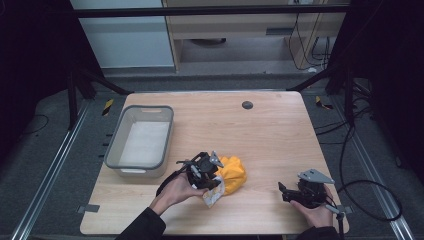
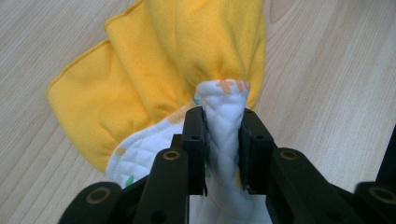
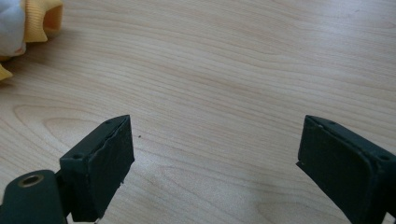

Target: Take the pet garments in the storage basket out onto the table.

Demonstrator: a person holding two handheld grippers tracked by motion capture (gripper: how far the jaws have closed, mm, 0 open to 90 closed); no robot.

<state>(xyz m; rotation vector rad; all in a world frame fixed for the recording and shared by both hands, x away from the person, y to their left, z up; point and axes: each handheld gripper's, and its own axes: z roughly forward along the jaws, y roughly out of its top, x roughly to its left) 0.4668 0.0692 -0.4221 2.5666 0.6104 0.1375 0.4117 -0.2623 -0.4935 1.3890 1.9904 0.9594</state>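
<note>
two claws at work over the pale wooden desk [image 1: 270, 130]. left claw [image 2: 223, 140] is pinching a raised fold of the crumpled yellow cloth with white quilted lining [image 2: 173, 60], jaws pressed onto the white side; the hold looks meant to lift or drag it. cloth lies at about 6 o'clock on the desk, near the front edge. right claw [image 3: 215, 158] is spread wide and empty over bare wood at about 4 o'clock, well apart from the cloth. grey rectangular plastic bin [image 1: 116, 150] sits at 9 o'clock, empty, possibly the destination.
</note>
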